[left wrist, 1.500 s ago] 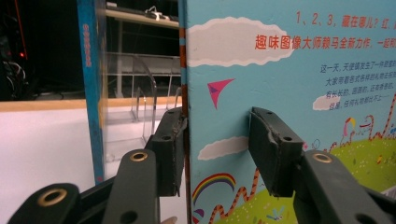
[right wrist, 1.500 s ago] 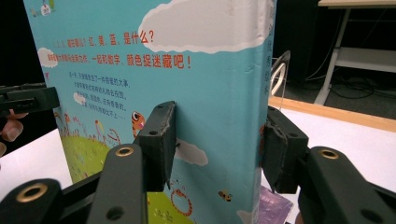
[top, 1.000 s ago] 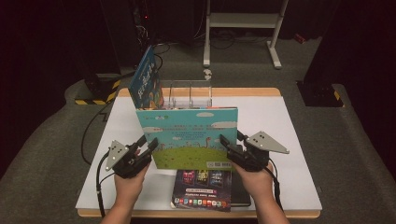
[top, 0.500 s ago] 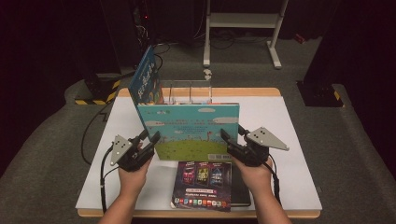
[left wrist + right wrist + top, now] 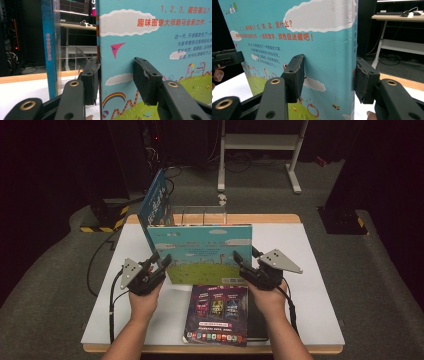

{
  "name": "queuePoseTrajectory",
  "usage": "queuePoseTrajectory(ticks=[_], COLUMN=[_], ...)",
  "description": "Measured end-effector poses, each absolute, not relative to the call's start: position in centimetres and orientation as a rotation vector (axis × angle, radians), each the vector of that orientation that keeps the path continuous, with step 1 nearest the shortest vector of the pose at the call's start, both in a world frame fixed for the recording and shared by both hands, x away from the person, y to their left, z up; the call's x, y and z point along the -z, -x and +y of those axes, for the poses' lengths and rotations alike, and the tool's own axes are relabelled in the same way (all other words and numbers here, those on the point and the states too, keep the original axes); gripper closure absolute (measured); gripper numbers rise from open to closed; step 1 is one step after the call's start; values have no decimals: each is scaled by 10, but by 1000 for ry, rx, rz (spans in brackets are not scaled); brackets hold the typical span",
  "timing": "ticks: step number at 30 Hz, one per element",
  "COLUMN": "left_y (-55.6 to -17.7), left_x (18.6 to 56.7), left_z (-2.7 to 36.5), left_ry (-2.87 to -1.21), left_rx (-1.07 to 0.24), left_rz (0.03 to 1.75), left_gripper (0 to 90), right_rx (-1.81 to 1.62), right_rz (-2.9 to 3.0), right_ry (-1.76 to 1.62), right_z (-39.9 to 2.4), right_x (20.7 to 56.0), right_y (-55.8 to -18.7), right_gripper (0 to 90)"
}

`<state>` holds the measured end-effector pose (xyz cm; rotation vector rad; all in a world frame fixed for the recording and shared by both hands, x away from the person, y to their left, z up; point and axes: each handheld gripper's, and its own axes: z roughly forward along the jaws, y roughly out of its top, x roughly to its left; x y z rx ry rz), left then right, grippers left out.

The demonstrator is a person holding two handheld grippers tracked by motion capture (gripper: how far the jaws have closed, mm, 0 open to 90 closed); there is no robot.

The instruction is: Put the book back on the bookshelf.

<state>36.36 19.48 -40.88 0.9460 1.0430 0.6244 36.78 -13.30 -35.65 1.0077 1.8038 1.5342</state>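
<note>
A large sky-blue picture book [image 5: 205, 250] stands upright over the white table [image 5: 310, 270], cover toward me, held by its two side edges. My left gripper [image 5: 161, 262] grips the left edge. In the left gripper view [image 5: 116, 67] one pad sits behind the edge and the other lies on the cover [image 5: 150, 37]. My right gripper [image 5: 245, 260] grips the right edge. In the right gripper view [image 5: 329, 65] its pads clamp the cover [image 5: 312, 32] and the spine side.
A second blue book [image 5: 156, 202] leans in a clear rack [image 5: 202, 215] at the table's back edge. A purple book [image 5: 217, 315] lies flat near the front, partly over a dark flat item [image 5: 257, 320]. A white stand [image 5: 260, 142] is on the floor behind.
Both grippers have carried the picture book away from me toward the rack. The left gripper has also shifted slightly right.
</note>
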Motion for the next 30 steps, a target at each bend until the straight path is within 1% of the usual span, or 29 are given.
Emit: queuePoseTrajectory(ticks=[9,13,17,20,23,26,30], left_y=[-368,-368,-369,-370,-371,-371,-374], left_x=[414,417,417,418,420,420,421], left_z=[197,199,200,200,201,202,204], left_ry=[-950,-962,-958,-966,-966,-969,-972], left_rx=[-634,-651,-643,-660,-664,-660,-652], left_rz=[1049,1050,1055,1069,1074,1070,1082], left_gripper=[555,552,548,547,564,562,561], right_rx=[-1539,-1556,-1575,-1596,-1592,-1587,-1617], right_rz=[1804,1808,1822,1840,1869,1890,1893], right_ry=[-999,-984,-959,-926,-896,-872,-859], right_z=[-130,-130,-130,-131,-127,-121,-121], right_x=[359,360,360,361,362,367,368], right_y=[-371,-368,-366,-362,-358,-356,-356], right_gripper=[485,502,485,503,506,499,525])
